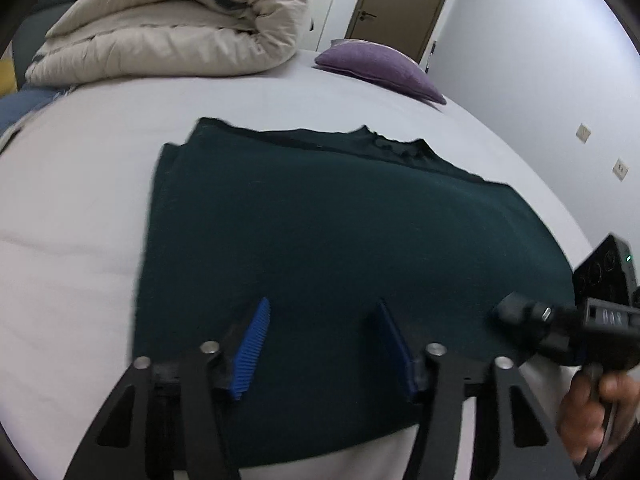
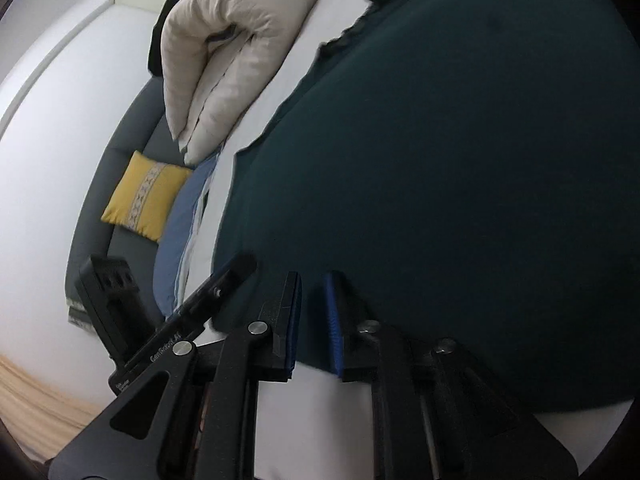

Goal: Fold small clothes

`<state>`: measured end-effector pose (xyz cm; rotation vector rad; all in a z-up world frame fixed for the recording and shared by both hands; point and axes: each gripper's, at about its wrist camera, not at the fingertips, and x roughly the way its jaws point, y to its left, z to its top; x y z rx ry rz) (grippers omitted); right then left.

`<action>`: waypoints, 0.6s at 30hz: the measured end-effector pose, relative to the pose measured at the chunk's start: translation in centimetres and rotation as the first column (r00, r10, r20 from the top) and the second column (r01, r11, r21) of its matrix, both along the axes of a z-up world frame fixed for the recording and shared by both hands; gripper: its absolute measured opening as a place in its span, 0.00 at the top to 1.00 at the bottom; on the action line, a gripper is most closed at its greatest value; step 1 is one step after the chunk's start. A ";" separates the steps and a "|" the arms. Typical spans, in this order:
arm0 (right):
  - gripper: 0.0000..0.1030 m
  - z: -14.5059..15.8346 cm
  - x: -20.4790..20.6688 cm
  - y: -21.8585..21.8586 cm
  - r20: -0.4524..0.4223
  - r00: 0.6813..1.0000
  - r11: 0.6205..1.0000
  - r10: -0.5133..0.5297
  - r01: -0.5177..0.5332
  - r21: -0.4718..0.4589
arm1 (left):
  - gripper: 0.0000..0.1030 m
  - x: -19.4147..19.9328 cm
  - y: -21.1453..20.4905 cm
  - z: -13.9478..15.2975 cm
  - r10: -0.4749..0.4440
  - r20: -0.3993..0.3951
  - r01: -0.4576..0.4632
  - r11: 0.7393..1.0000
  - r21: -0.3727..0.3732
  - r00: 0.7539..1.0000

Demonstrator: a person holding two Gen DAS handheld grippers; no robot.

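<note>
Dark green garment point(image 1: 320, 232) lies flat on the white bed sheet point(image 1: 80, 220), folded into a rough rectangle. My left tongs point(image 1: 324, 344) hover over its near edge, jaws spread, nothing between them. My right tongs point(image 2: 316, 320) sit at the near hem, narrow gap between the pads; grip unclear.

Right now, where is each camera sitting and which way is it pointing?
Left wrist: on the left gripper, angled down over the dark green garment toward the door; a hand shows.
Right wrist: on the right gripper, low at the garment's near edge, facing the yellow cushion.
Shared: garment, beige duvet, each other's gripper.
</note>
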<state>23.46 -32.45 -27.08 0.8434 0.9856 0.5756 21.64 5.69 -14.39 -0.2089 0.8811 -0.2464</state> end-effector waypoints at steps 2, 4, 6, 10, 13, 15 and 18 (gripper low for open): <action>0.92 0.1 -0.4 -3.8 0.001 0.994 0.993 -0.114 0.114 0.006 | 0.45 0.0 1.2 0.0 0.010 -0.002 -0.010 1.000 0.000 1.000; 0.92 0.0 -1.2 -8.8 0.000 0.976 0.975 -0.219 0.219 0.023 | 0.52 0.0 2.4 -0.3 0.003 -0.011 -0.003 1.000 -0.025 1.000; 0.94 -0.2 -2.7 -14.5 0.003 0.940 0.939 -0.341 0.340 0.048 | 0.58 0.0 3.4 -0.4 0.005 -0.019 -0.005 0.999 -0.041 1.000; 0.95 0.7 -5.1 -21.4 0.035 0.869 0.870 -0.493 0.493 -0.002 | 0.59 -0.6 4.9 -0.3 0.032 -0.031 -0.035 0.996 -0.077 0.999; 0.84 2.7 -6.9 -26.5 0.052 0.798 0.792 -0.601 0.603 -0.098 | 0.52 -1.7 5.4 1.4 0.086 -0.012 -0.086 0.996 -0.036 0.996; 0.65 3.9 -8.3 -27.8 0.063 0.778 0.774 -0.625 0.628 -0.082 | 0.44 -2.0 4.7 2.9 0.092 0.023 -0.093 0.996 0.014 0.995; 0.42 5.3 -9.1 -26.9 0.099 0.792 0.787 -0.603 0.610 -0.088 | 0.43 -1.5 2.6 4.8 0.049 0.040 -0.049 0.999 0.001 0.998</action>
